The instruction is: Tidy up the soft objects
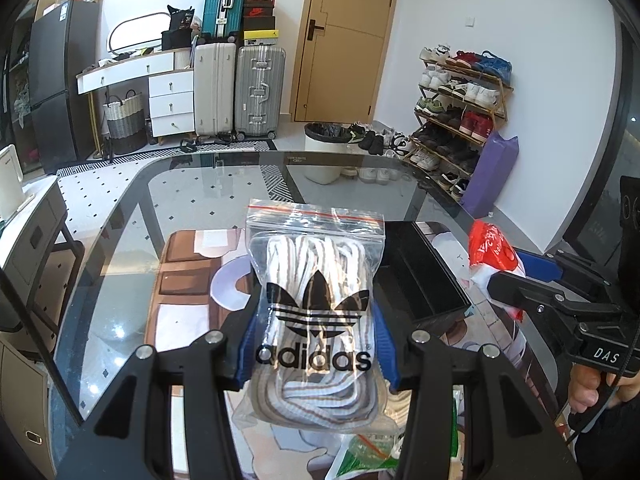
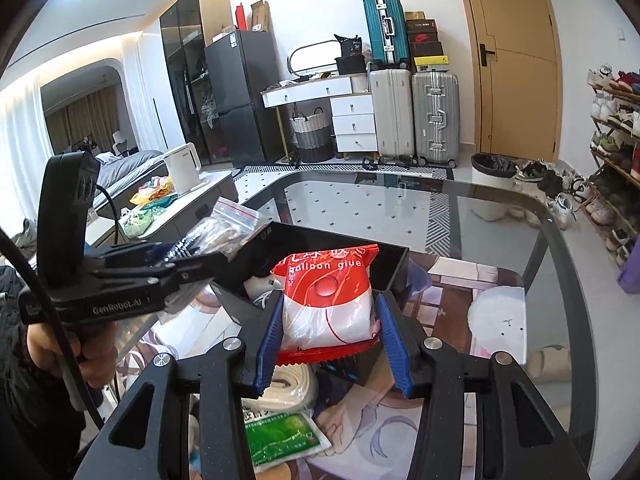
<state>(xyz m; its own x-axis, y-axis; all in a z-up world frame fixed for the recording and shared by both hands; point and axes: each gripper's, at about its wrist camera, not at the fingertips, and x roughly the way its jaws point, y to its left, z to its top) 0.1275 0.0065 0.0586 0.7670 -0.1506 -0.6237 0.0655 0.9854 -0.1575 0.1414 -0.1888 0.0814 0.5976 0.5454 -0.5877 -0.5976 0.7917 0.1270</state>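
Laces, white with thin brown stripes, fill the clear zip-top bag [image 1: 316, 304] that the left gripper [image 1: 316, 346] has clamped between its ribbed blue pads [image 1: 248, 344]; the soft plastic creases where the pads press in, and a black trefoil logo is printed across its front. From the left wrist the bag hangs above a smoky glass table [image 1: 120, 248] with a rounded corner, with a shallow black tray [image 1: 424, 276] beyond it to the right, square-cornered and matte. Further right the right gripper [image 1: 496, 280] comes in side-on, a hand [image 1: 592, 388] round its handle, and a red-and-white packet [image 1: 492, 256] pokes out of its tip. Over on the right wrist, that packet [image 2: 328, 300] faces you: glossy, pillow-shaped, red on top and white below, marked "balloon glue", and pinched between the right gripper's [image 2: 330, 344] blue pads [image 2: 270, 344] above the black tray [image 2: 384, 264]. Only this view shows what lies below on the table: a roll of cream webbing in clear wrap [image 2: 288, 388] and a flat green sachet [image 2: 280, 436] on an illustrated mat [image 2: 452, 300]. The left gripper [image 2: 216, 250] appears at the left here, seen from the side, with the lace bag [image 2: 224, 228] bunched at its tip, its red zip strip catching the light.
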